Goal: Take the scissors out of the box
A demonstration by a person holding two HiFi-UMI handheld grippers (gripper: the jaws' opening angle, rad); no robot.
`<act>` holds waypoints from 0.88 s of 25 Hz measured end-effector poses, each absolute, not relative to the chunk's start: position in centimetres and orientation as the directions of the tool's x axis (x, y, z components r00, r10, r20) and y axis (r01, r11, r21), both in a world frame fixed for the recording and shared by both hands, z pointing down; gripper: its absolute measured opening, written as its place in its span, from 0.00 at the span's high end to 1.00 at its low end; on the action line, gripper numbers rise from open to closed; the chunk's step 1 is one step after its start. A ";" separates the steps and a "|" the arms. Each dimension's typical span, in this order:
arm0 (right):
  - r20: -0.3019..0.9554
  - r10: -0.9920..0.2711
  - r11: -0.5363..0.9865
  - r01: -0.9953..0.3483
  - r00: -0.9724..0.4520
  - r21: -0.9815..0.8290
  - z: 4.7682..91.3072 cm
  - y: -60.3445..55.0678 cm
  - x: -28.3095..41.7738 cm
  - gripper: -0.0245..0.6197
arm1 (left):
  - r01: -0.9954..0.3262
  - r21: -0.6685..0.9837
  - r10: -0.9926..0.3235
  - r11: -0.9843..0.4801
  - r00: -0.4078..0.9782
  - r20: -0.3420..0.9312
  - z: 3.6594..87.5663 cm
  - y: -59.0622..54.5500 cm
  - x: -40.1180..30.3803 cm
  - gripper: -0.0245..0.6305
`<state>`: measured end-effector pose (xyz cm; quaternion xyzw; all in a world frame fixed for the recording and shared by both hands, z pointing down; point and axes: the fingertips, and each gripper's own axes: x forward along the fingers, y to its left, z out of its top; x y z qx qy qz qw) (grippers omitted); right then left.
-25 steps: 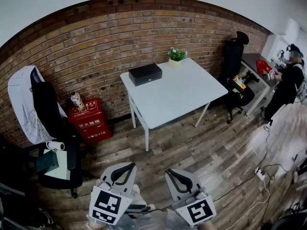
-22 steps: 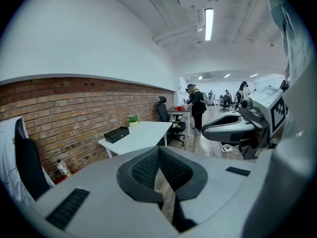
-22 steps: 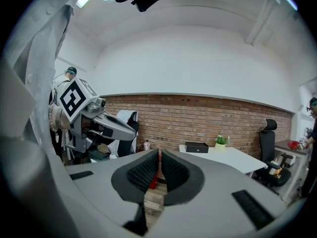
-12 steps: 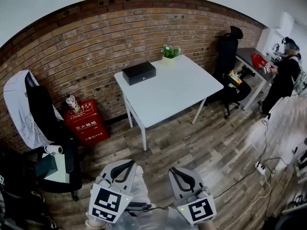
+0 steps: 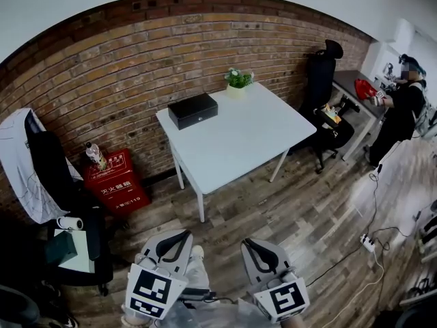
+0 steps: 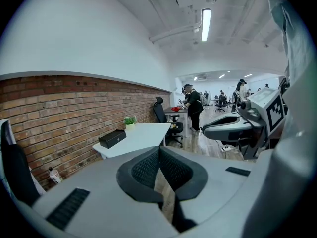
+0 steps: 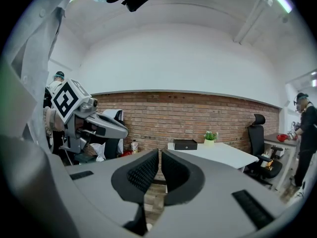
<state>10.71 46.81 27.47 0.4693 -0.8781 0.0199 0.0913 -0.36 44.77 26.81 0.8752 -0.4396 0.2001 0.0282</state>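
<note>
**A:** Head view?

**B:** The left hand-held gripper (image 5: 179,240) and the right hand-held gripper (image 5: 254,248) hang low over the wooden floor (image 5: 300,217), well apart from the white tabletop (image 5: 239,139). The black box (image 5: 193,110) sits at the tabletop's back corner by the brick wall (image 5: 123,67), lid down.

**A:** Left gripper view?

**B:** Jaws pressed together, holding nothing.

**A:** Right gripper view?

**B:** Closed too, empty. The box is far ahead.

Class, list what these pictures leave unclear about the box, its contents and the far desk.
- Scissors: none visible in any view; the black box is shut, its lid hiding the inside.
- Box's catch: too small in every view.
- Red object on the far desk: head view, too small to name.
</note>
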 end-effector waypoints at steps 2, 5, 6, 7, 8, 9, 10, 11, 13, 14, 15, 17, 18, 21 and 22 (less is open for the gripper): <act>0.175 -0.823 0.557 -0.829 -0.540 0.060 27.4 45.3 10.5 0.88 | -0.787 -0.122 -0.763 -0.604 0.528 0.373 26.9 43.3 -1.0 0.94; 0.171 -0.826 0.553 -0.830 -0.536 0.069 27.4 42.7 10.0 0.88 | -0.788 -0.113 -0.760 -0.605 0.530 0.378 27.2 40.7 -1.7 0.94; 0.175 -0.826 0.553 -0.830 -0.536 0.067 27.5 41.9 9.8 0.88 | -0.786 -0.112 -0.757 -0.608 0.531 0.380 27.3 39.8 -1.9 0.94; 0.174 -0.826 0.553 -0.831 -0.536 0.066 27.4 41.0 9.6 0.88 | -0.785 -0.109 -0.755 -0.609 0.532 0.384 27.4 38.9 -2.1 0.94; 0.172 -0.828 0.551 -0.832 -0.534 0.067 27.3 40.0 9.4 0.88 | -0.785 -0.106 -0.752 -0.611 0.533 0.387 27.5 37.9 -2.2 0.94; 0.174 -0.830 0.548 -0.834 -0.531 0.067 27.3 39.0 9.3 0.88 | -0.783 -0.103 -0.749 -0.614 0.536 0.390 27.5 36.8 -2.3 0.94; 0.180 -0.831 0.544 -0.837 -0.526 0.064 27.4 37.9 9.2 0.88 | -0.780 -0.103 -0.746 -0.618 0.539 0.392 27.5 35.7 -2.3 0.94; 0.190 -0.832 0.540 -0.840 -0.521 0.059 27.6 36.9 9.1 0.88 | -0.776 -0.103 -0.742 -0.622 0.543 0.394 27.5 34.6 -2.4 0.94; 0.205 -0.834 0.532 -0.846 -0.512 0.051 27.7 34.6 8.9 0.88 | -0.771 -0.106 -0.738 -0.628 0.547 0.396 27.4 32.4 -2.5 0.94; 0.200 -0.836 0.529 -0.847 -0.510 0.050 27.5 33.4 8.8 0.88 | -0.769 -0.107 -0.736 -0.630 0.548 0.396 27.2 31.3 -2.6 0.94; 0.196 -0.839 0.526 -0.849 -0.508 0.049 27.4 32.2 8.6 0.88 | -0.768 -0.108 -0.735 -0.632 0.549 0.398 27.1 30.2 -2.8 0.94; 0.200 -0.839 0.524 -0.851 -0.506 0.043 27.2 29.8 8.3 0.88 | -0.767 -0.109 -0.734 -0.633 0.549 0.401 26.9 27.8 -3.2 0.94; 0.202 -0.838 0.525 -0.850 -0.507 0.044 27.2 28.6 8.0 0.88 | -0.767 -0.107 -0.733 -0.633 0.548 0.402 26.9 26.6 -3.5 0.94; 0.208 -0.835 0.529 -0.847 -0.509 0.051 27.0 25.0 7.1 0.88 | -0.768 -0.104 -0.731 -0.632 0.547 0.407 26.8 23.1 -4.4 0.94; 0.197 -0.835 0.532 -0.845 -0.513 0.052 26.9 23.7 6.7 0.88 | -0.768 -0.103 -0.731 -0.632 0.547 0.408 26.9 22.0 -4.6 0.94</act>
